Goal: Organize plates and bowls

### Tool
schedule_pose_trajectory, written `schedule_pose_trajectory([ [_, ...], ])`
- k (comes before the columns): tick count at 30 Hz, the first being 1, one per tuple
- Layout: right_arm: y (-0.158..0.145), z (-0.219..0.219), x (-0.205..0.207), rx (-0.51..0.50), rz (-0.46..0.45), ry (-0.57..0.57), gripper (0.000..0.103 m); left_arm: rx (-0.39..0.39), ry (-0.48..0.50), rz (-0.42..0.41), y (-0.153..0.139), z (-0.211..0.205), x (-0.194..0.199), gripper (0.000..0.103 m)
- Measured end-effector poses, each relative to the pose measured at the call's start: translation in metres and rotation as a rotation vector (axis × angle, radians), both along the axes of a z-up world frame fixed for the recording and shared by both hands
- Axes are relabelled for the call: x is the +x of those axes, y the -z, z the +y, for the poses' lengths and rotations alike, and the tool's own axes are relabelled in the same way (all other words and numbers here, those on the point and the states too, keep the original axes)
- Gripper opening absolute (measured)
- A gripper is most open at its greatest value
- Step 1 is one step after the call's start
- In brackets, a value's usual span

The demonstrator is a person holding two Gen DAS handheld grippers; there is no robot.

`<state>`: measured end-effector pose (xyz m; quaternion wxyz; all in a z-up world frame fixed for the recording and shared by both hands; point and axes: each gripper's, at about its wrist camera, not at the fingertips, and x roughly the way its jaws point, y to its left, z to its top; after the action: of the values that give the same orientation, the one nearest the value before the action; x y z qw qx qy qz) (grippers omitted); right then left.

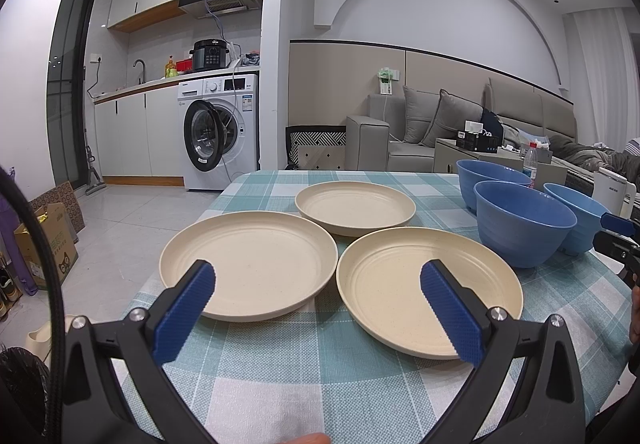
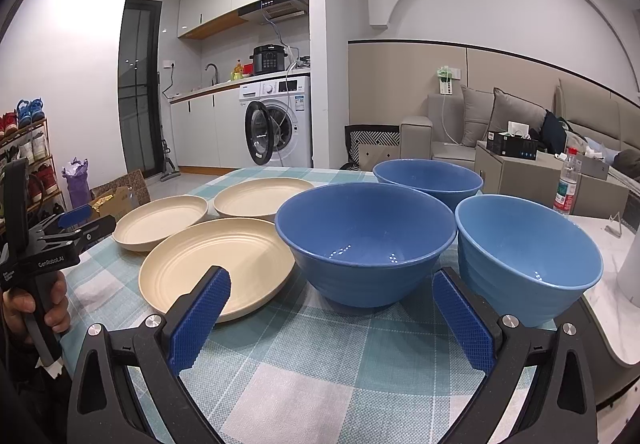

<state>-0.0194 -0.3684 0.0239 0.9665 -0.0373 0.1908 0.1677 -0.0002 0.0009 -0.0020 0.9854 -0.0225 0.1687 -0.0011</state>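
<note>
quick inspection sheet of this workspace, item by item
surface: table with a teal checked tablecloth, flat.
job's things: three cream plates lying singly on the left; three blue bowls upright on the right; nothing stacked.
clutter: white kettle at the table's right edge.
grippers: left hand-held gripper open over the near plates; right hand-held gripper open before the nearest bowl; both empty.
cables: black braided cable at the left edge of the left wrist view.
surroundings: washing machine with its door open, sofa, cardboard boxes on the floor.
</note>
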Motion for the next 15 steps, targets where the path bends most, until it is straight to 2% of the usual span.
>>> schedule_pose_trajectory([
  [15, 0.0001, 0.0000, -0.0006, 0.000, 0.001, -0.004, 0.103, -0.005, -0.001, 0.003, 0.0010, -0.0012, 0.0041, 0.103],
])
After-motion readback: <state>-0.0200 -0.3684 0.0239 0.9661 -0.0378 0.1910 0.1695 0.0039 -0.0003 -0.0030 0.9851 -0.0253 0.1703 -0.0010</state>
